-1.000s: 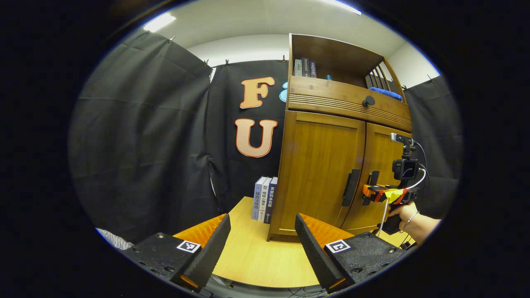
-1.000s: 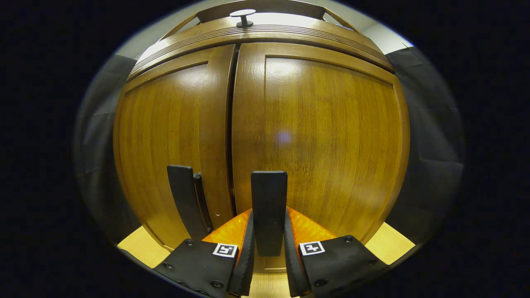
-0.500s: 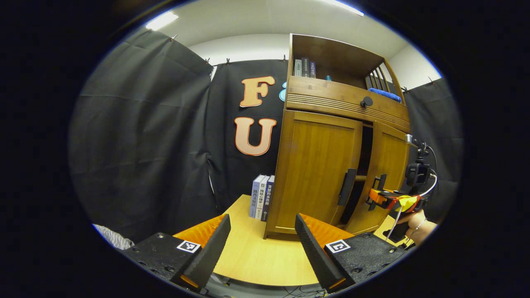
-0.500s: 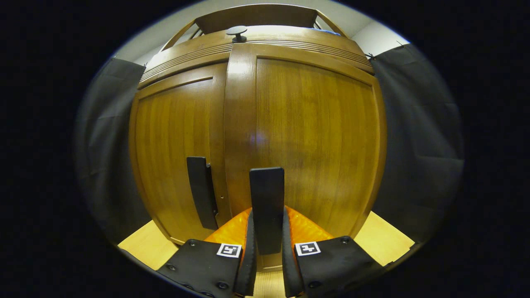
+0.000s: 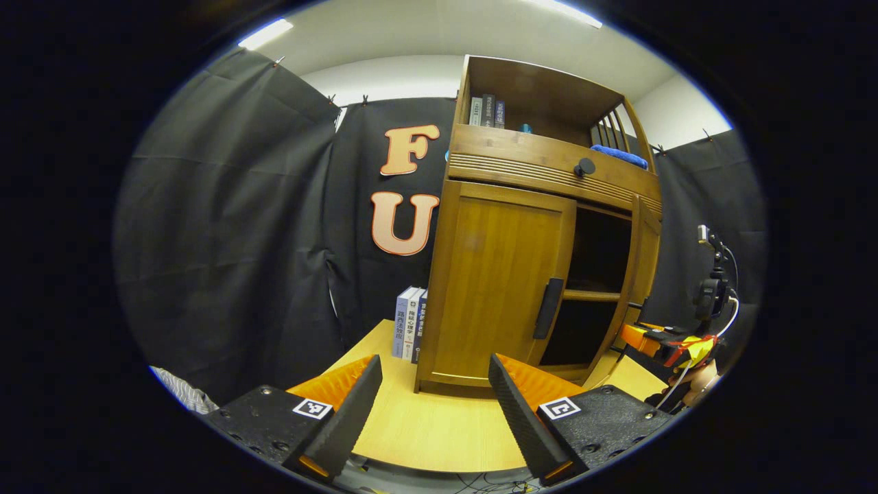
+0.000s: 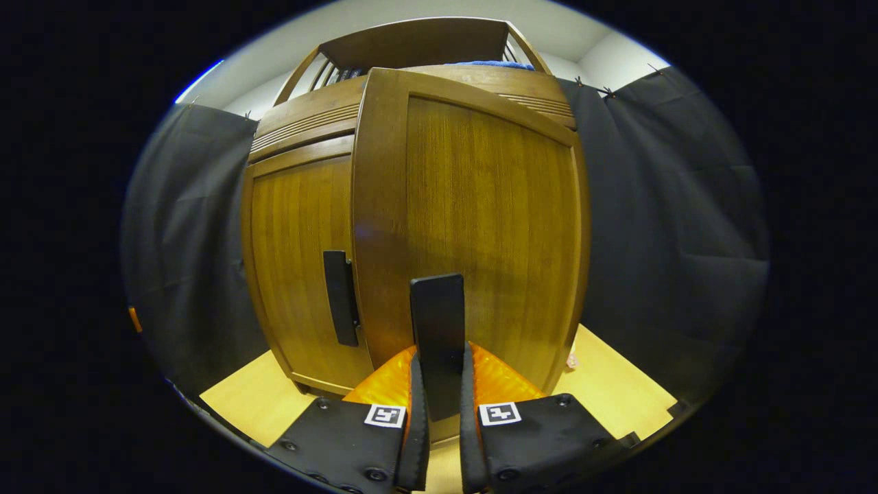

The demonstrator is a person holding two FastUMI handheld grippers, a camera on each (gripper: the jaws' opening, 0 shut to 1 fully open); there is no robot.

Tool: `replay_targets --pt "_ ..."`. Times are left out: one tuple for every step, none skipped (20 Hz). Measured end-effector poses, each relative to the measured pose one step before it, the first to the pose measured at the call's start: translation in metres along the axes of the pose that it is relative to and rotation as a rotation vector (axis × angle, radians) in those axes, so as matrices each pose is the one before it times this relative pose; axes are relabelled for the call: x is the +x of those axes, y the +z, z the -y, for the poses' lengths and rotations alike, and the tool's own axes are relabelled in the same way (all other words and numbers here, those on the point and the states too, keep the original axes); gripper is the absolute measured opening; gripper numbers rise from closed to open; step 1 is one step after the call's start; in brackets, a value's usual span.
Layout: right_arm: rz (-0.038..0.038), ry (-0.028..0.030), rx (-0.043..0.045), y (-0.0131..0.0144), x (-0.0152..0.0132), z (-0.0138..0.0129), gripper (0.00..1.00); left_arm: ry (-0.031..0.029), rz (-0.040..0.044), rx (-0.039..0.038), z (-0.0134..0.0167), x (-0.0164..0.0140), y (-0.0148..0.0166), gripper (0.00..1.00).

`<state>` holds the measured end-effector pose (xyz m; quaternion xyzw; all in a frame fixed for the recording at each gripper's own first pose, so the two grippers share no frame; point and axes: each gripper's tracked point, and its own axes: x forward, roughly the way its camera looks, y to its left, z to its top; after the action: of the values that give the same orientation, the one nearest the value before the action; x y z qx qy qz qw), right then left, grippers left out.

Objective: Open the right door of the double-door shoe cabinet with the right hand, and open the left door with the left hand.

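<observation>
The wooden shoe cabinet (image 5: 480, 147) stands on the table. In the left gripper view its left door (image 5: 494, 281) is closed, with a black handle (image 5: 549, 309). The right door (image 5: 645, 254) is swung out, showing a dark inside with a shelf (image 5: 590, 295). My right gripper (image 5: 645, 336), held by a hand, is at that door's handle. In the right gripper view the right door (image 6: 480, 206) stands close in front, and my right gripper (image 6: 439, 374) is shut on its black handle (image 6: 437, 315). The left door's handle (image 6: 339, 298) is to the left. My left gripper (image 5: 433, 363) hangs open, short of the cabinet.
Several books (image 5: 408, 322) stand on the light wooden table (image 5: 425, 425) against the cabinet's left side. More books (image 5: 483, 110) and a blue cloth (image 5: 617, 154) sit on the top shelf. A drawer knob (image 5: 584, 167) sticks out above the doors. Black cloth walls surround the booth.
The right door has swung from closed to wide open, pulled by my right gripper on its handle. The left gripper stays open and has barely moved.
</observation>
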<state>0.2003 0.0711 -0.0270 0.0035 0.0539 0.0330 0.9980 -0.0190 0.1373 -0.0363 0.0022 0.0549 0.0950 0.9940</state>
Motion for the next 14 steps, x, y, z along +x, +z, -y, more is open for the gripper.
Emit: replay_targets --pt "-0.00078 -0.00121 0.00864 0.00038 -0.00563 0.00359 0.26 -0.00757 0.00140 0.00060 0.00496 -0.00015 -0.00019 0.92" --pt "-0.00276 -0.00076 0.00867 -0.00020 -0.00380 0.00264 0.26 -0.00603 0.00196 0.00034 0.00483 -0.00124 0.00087 0.92" --pt "-0.00375 -0.00248 0.00316 -0.00093 -0.00331 0.00255 0.26 -0.00636 0.00120 0.00041 0.00527 -0.00103 -0.00066 0.92" --pt "-0.00048 -0.00333 -0.00179 -0.00033 -0.00335 0.00273 0.30 -0.00642 0.00055 0.00096 0.00536 -0.00033 0.00005 0.92" --pt "0.00100 -0.00293 -0.00227 0.00068 -0.00274 0.00393 0.26 -0.00582 0.00068 0.00141 0.00547 0.00021 -0.00032 0.92" --pt "0.00089 -0.00292 -0.00047 -0.00004 -0.00367 0.00336 0.29 -0.00562 0.00091 0.00144 0.00523 -0.00007 0.00038 0.92" --pt "0.00256 -0.00174 0.00116 -0.00054 -0.00277 0.00437 0.25 -0.00480 0.00120 0.00034 0.00504 -0.00046 0.00003 0.92" --pt "0.00094 -0.00127 0.00180 -0.00035 -0.00202 0.00299 0.29 -0.00629 0.00068 0.00001 0.00717 -0.00074 0.00004 0.92" --pt "-0.00113 -0.00182 0.00299 0.00050 -0.00279 0.00323 0.29 -0.00757 0.00045 0.00010 0.00527 -0.00005 -0.00050 0.92" --pt "-0.00248 -0.00302 0.00337 -0.00038 -0.00239 0.00249 0.22 -0.00736 0.00064 0.00315 0.00566 -0.00093 -0.00020 0.92" --pt "-0.00213 -0.00266 0.00441 -0.00007 -0.00318 0.00218 0.21 -0.00316 0.00208 0.00583 0.00461 0.00012 0.00041 0.92" --pt "-0.00177 -0.00108 0.00686 -0.00055 -0.00200 0.00199 0.25 0.00080 0.00343 0.00448 0.00224 -0.00030 0.00056 0.92" --pt "-0.00019 -0.00145 0.01018 -0.00020 -0.00200 0.00230 0.25 0.00096 0.00225 0.00126 0.00272 -0.00066 0.00011 0.92" --pt "-0.00259 -0.00136 0.00953 -0.00057 -0.00114 0.00219 0.25 0.00164 -0.00152 -0.00079 0.00252 0.00020 -0.00047 0.92"
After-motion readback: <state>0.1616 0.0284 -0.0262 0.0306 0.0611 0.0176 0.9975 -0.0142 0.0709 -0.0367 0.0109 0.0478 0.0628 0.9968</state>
